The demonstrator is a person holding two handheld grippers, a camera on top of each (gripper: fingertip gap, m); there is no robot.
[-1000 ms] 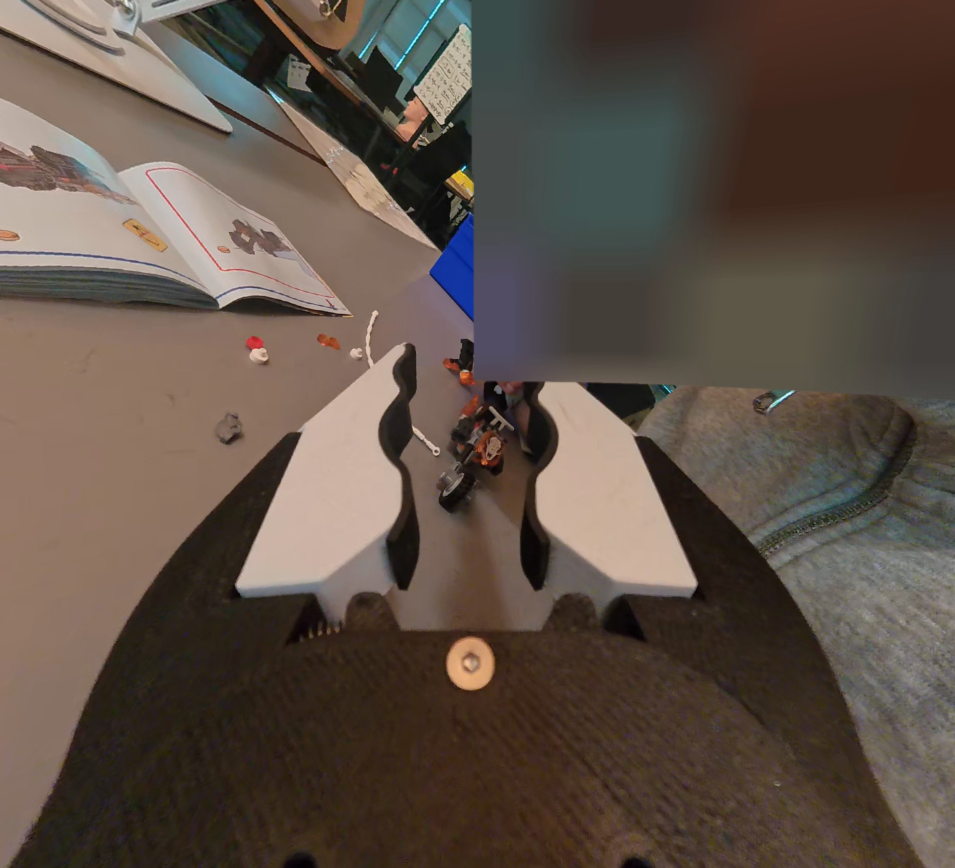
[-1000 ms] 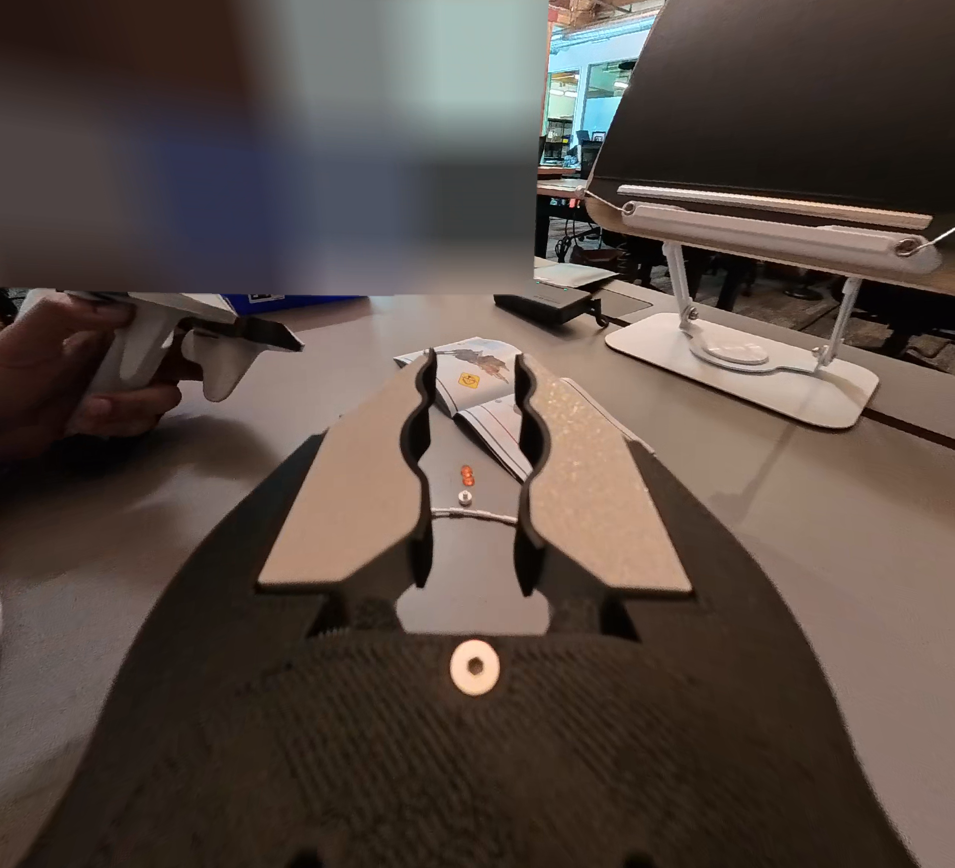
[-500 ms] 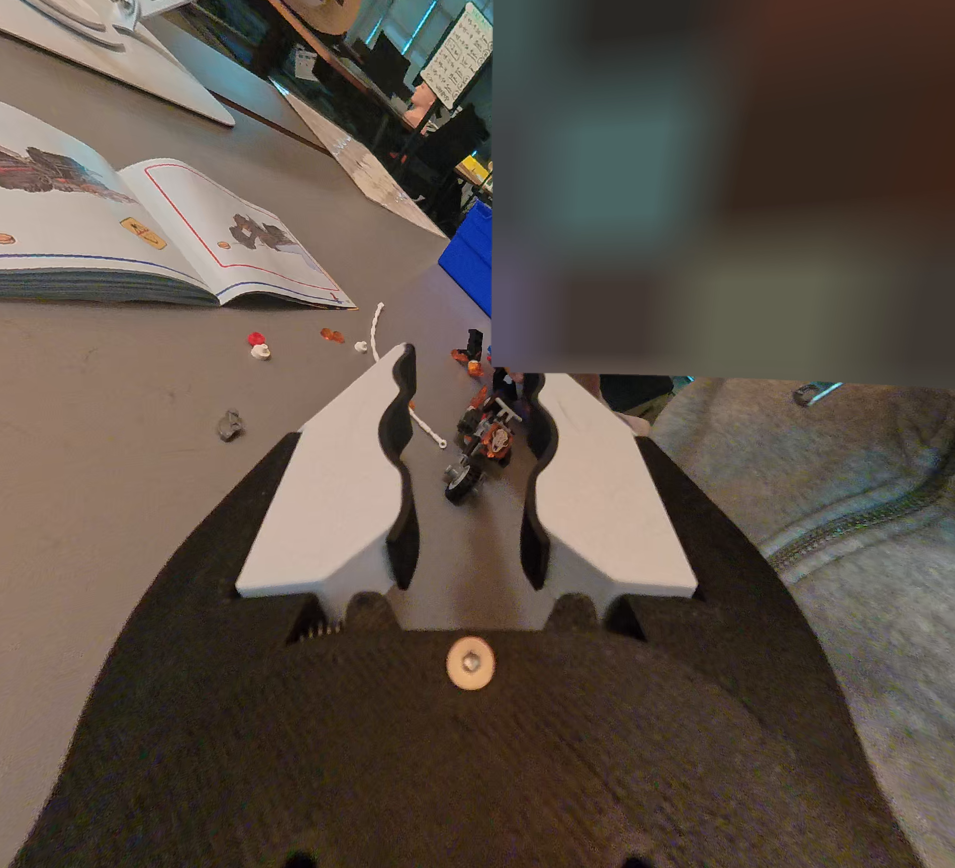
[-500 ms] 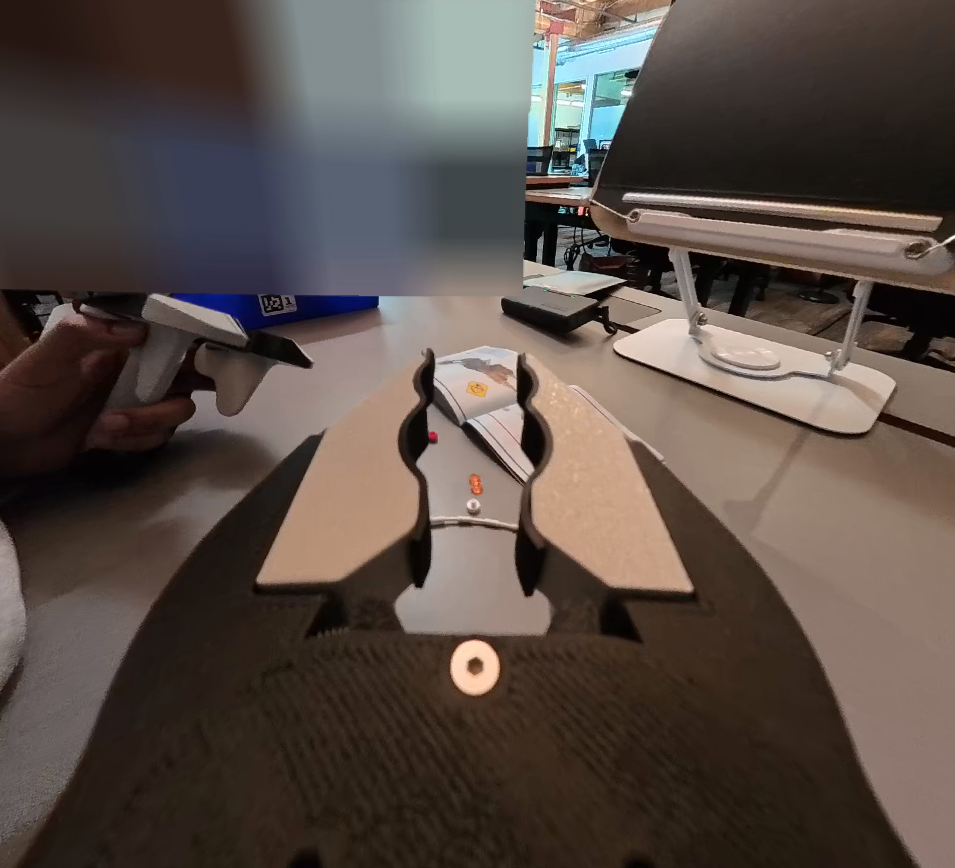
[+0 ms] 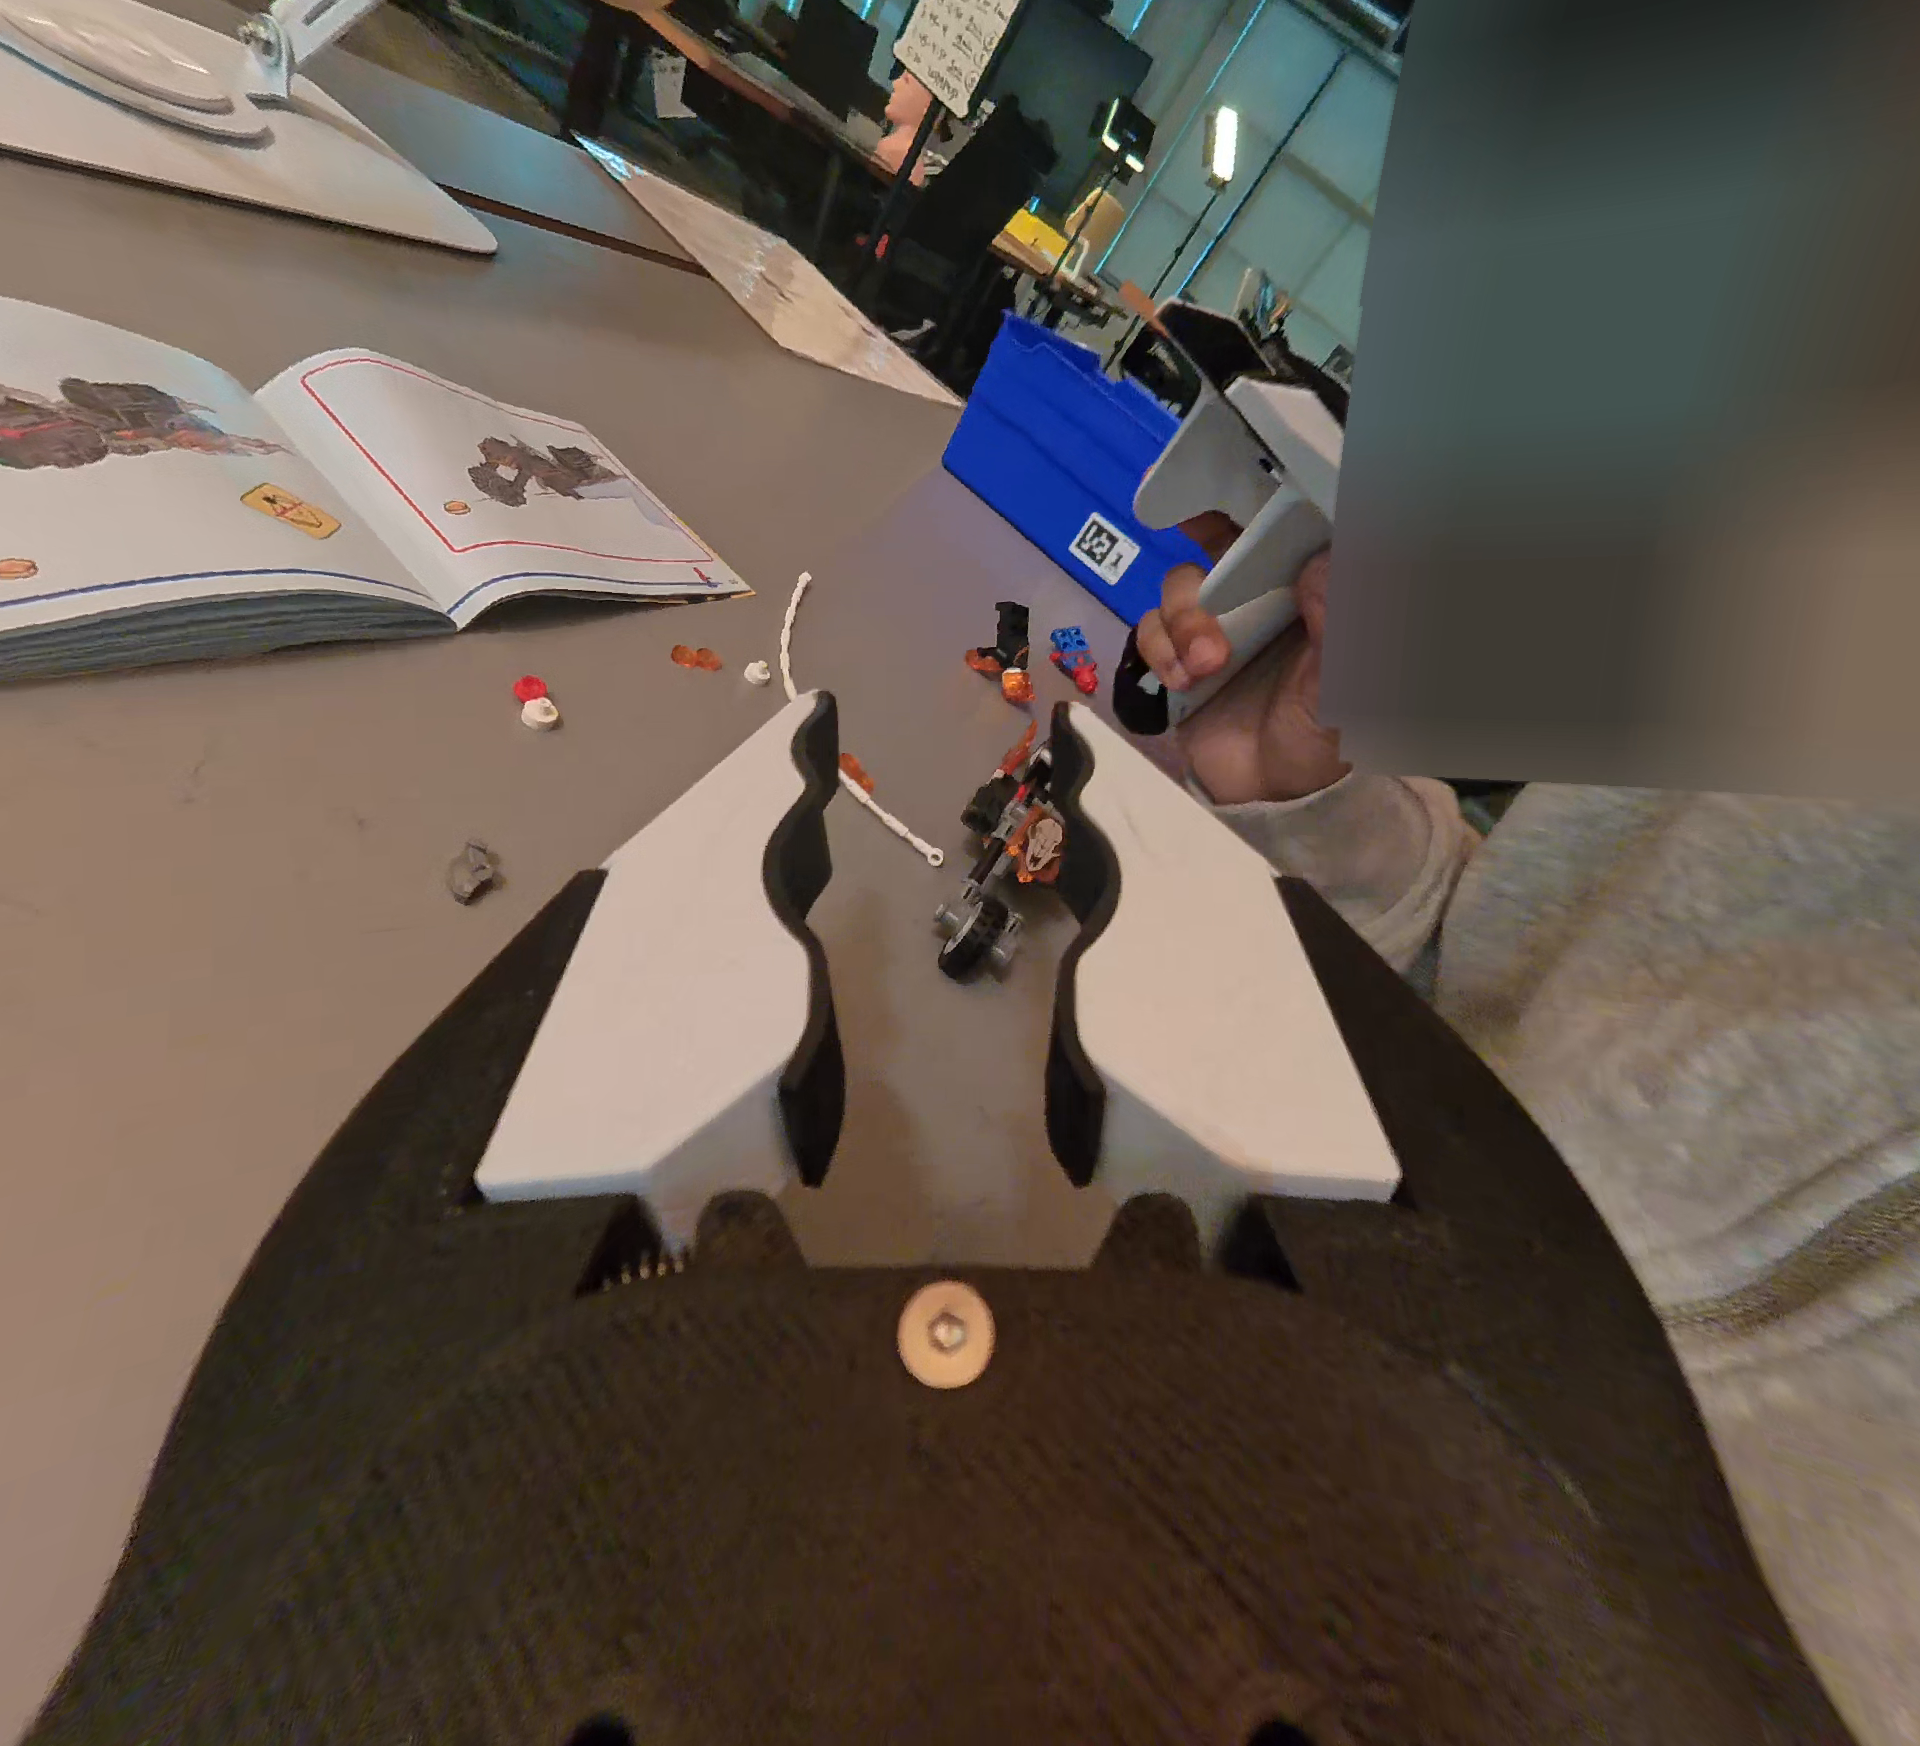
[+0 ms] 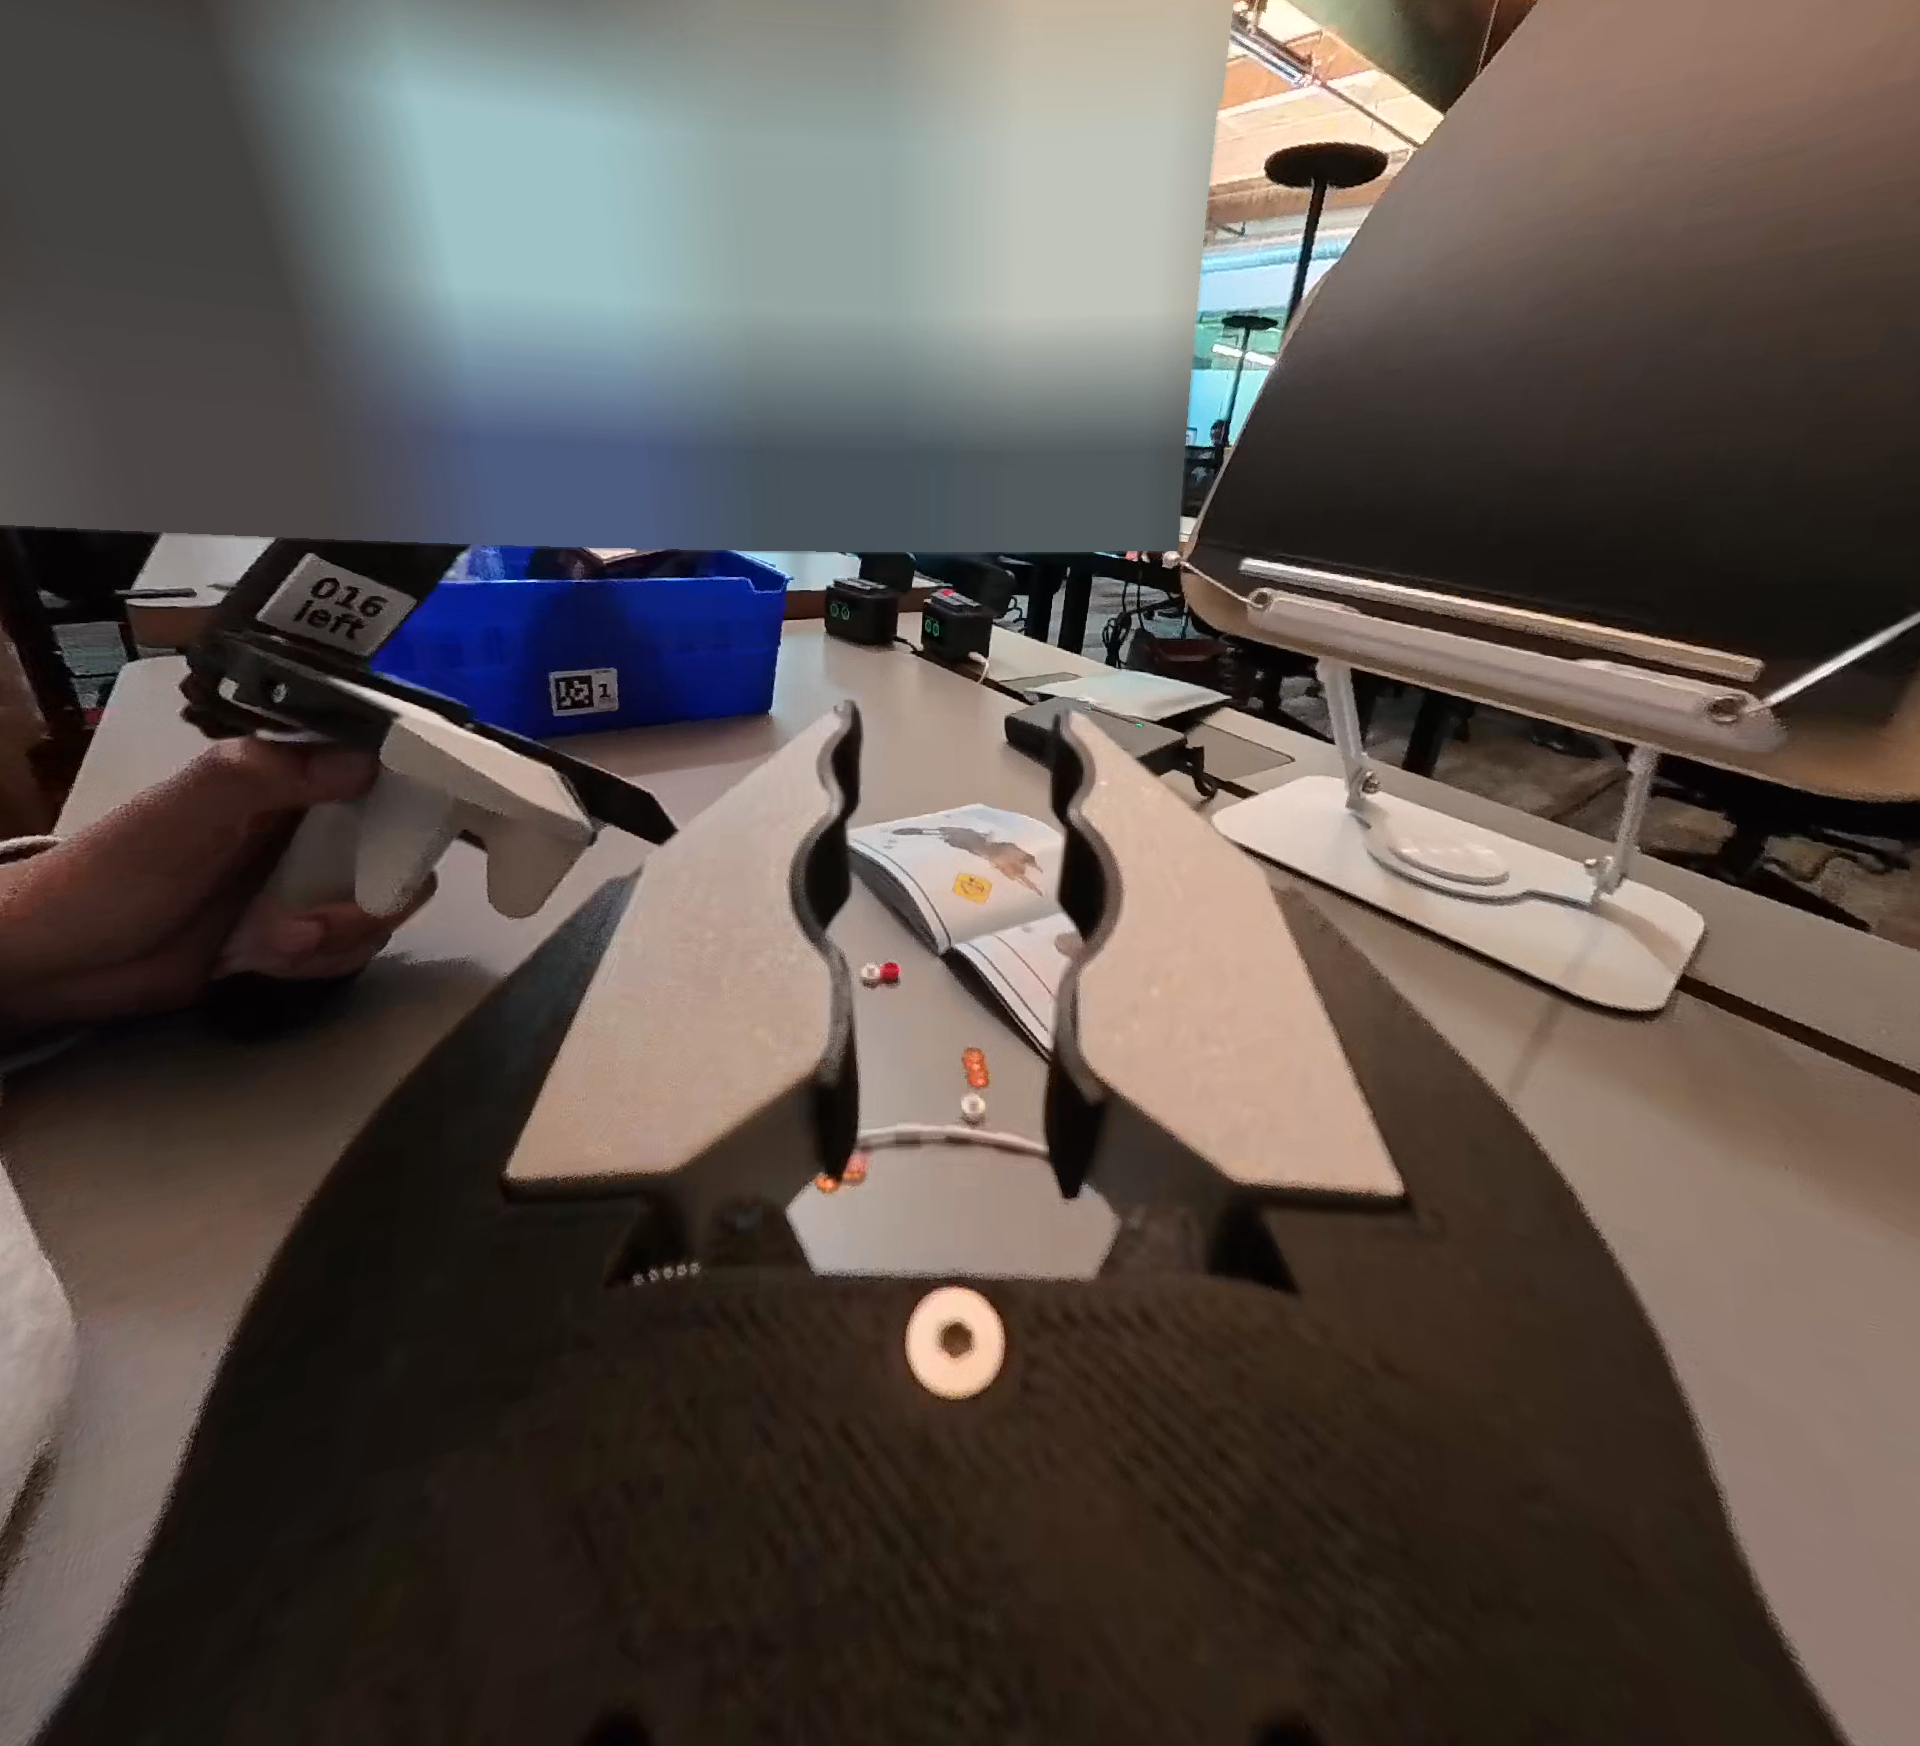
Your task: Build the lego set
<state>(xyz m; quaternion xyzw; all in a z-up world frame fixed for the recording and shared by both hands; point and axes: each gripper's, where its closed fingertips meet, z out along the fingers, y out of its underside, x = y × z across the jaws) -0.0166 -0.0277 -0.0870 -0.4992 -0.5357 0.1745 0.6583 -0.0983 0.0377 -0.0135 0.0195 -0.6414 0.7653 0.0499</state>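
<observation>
A small black and orange lego motorbike (image 5: 1003, 865) lies on the grey table just beyond my left gripper (image 5: 940, 714), which is open and empty. A white chain piece (image 5: 883, 813) lies beside it and also shows in the right wrist view (image 6: 951, 1137). Loose pieces lie around: orange studs (image 5: 694, 657), a red and white stud pair (image 5: 535, 701), a grey bit (image 5: 473, 870), black, blue and orange bits (image 5: 1039, 652). My right gripper (image 6: 954, 725) is open and empty above the orange studs (image 6: 974, 1062) and red and white studs (image 6: 881, 972).
An open instruction booklet (image 5: 312, 501) lies at the left; it also shows in the right wrist view (image 6: 977, 896). A blue bin (image 6: 623, 647) stands at the back. A white stand (image 6: 1455, 875) holds a dark board. The person's hand holds the left gripper's handle (image 6: 343, 823). Measured from the fingertips, the grey bit (image 5: 473, 870) is 8 cm or so from the left gripper and 20 cm from the right.
Both grippers have tilted and risen, so more of the table shows. The right hand and its gripper handle have come into the left wrist view. The pieces have not moved.
</observation>
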